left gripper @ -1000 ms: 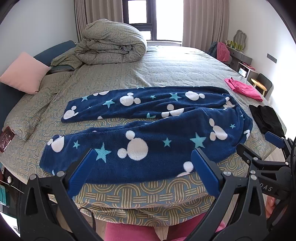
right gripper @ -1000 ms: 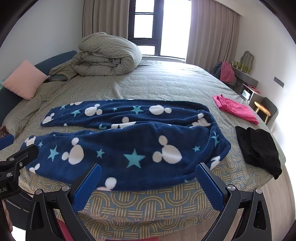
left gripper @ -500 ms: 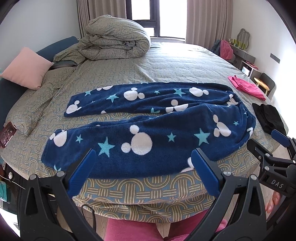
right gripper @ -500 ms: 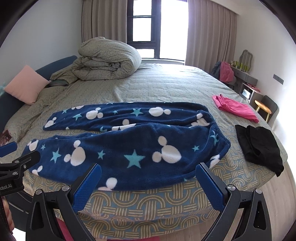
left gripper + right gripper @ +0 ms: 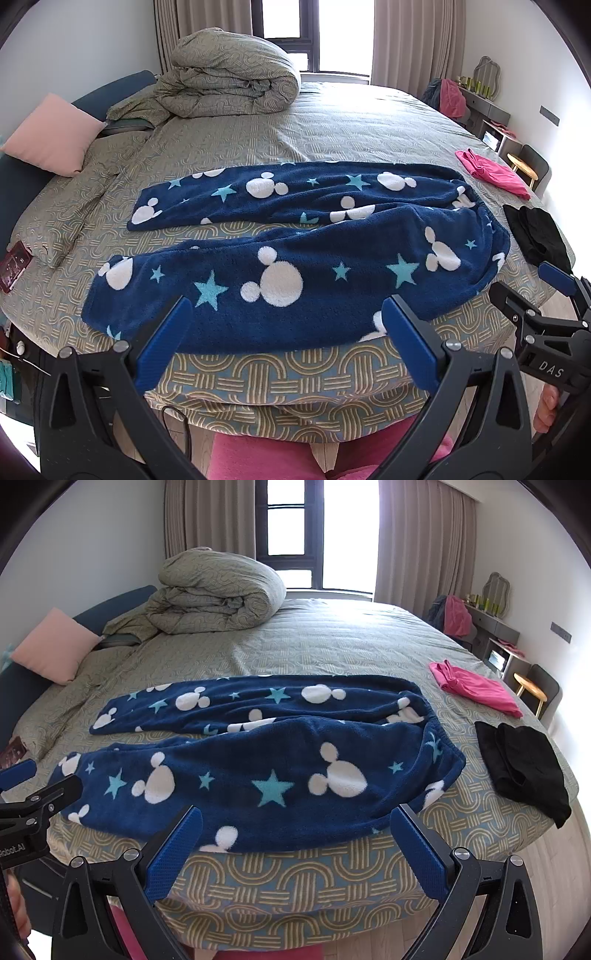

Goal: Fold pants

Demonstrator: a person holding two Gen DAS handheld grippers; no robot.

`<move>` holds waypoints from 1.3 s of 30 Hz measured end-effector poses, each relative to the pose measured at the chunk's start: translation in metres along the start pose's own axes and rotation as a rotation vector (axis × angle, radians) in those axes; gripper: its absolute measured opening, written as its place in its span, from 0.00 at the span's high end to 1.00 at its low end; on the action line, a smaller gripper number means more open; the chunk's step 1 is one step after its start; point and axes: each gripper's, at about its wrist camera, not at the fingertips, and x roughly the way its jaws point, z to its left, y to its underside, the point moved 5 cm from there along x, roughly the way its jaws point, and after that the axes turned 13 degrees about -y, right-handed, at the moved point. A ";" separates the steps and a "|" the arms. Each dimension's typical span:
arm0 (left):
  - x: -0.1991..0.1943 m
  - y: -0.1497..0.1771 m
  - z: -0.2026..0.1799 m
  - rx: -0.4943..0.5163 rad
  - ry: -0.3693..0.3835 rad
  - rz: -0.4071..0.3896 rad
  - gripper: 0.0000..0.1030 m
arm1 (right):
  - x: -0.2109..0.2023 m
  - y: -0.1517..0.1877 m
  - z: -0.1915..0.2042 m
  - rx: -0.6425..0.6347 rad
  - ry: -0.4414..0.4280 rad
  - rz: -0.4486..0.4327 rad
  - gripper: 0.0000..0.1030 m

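While the pants [image 5: 295, 251] lie spread on the bed [image 5: 288, 373] with their long axis running left to right across both cameras, the left gripper [image 5: 284, 321] and right gripper [image 5: 295, 830] hover short of the near edge — jaws wide apart, empty. Waistband sits nearer the right gripper, cuffs nearer the left. Readable lettering: "DAS" and "Robot.AI".

I'm in a home bedroom.
A big bed [image 5: 332, 646] with a rolled duvet [image 5: 218, 590], pink pillow [image 5: 55, 646], curtained window [image 5: 291, 531] and dressing table [image 5: 491, 622].
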 end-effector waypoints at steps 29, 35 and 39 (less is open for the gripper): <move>0.003 0.002 0.000 -0.004 0.005 0.015 0.01 | 0.001 0.003 -0.001 0.007 -0.001 0.015 0.00; 0.005 0.002 0.004 -0.009 0.005 0.022 0.01 | 0.001 0.004 -0.002 0.010 0.001 0.018 0.00; 0.005 0.002 0.004 -0.008 0.005 0.023 0.01 | 0.004 0.004 -0.004 0.014 0.004 0.023 0.00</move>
